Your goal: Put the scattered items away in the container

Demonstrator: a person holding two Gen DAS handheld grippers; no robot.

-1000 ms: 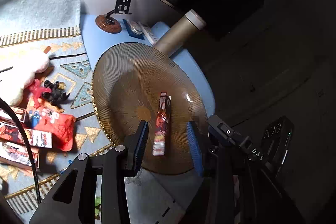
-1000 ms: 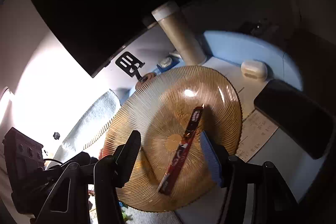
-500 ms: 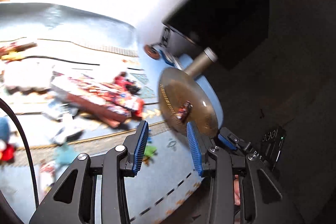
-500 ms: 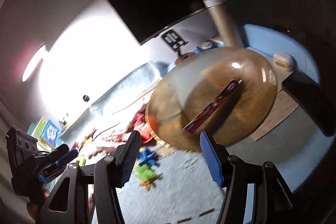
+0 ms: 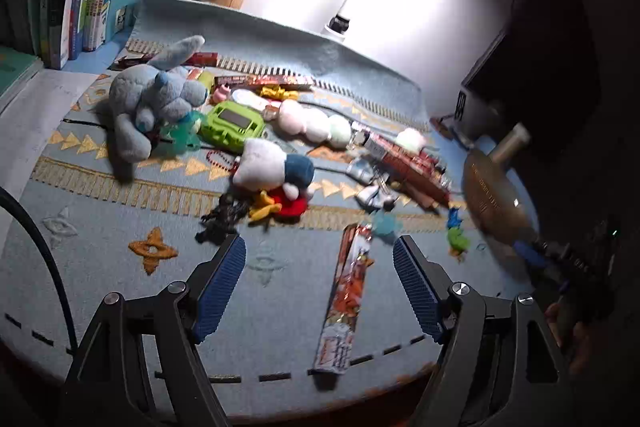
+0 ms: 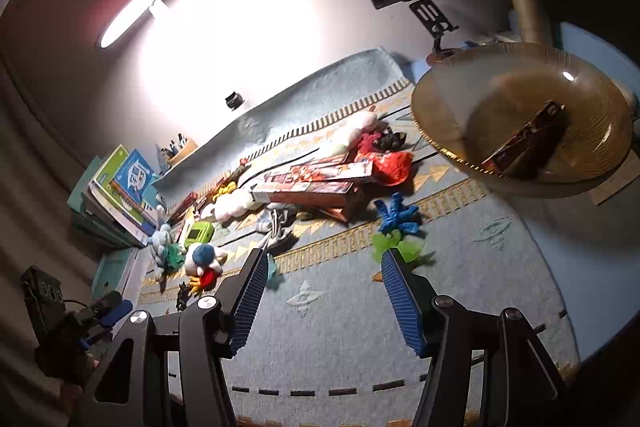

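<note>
Lamp-lit and cluttered, our desk is covered by a pale blue patterned mat point(image 5: 120, 239) strewn with toys and snack packets. We judge the tidying barely begun: the amber glass bowl point(image 6: 592, 95) at the mat's far right end holds just one long red snack packet point(image 6: 524, 137), leaning against its inner wall, and nothing else that we can make out.

Nearly everything else is still out on the mat: a grey-blue plush rabbit point(image 5: 156, 99), a green toy gadget point(image 5: 232, 123), a white-and-blue plush point(image 5: 272, 163), a stack of long red boxes point(image 6: 312, 183), a blue rubbery figure point(image 6: 398, 215) with a green one point(image 6: 396, 247) just beside it, and small bits we cannot identify.

Our left gripper point(image 5: 320, 283) has its jaws opening, spread wide to either side of an orange snack stick point(image 5: 346, 299) that lies flat on the mat between them; the pads are not touching it. Our right gripper point(image 6: 322, 301) hangs half spread over bare mat, pinching nothing, the green figure just beyond its right finger.
</note>
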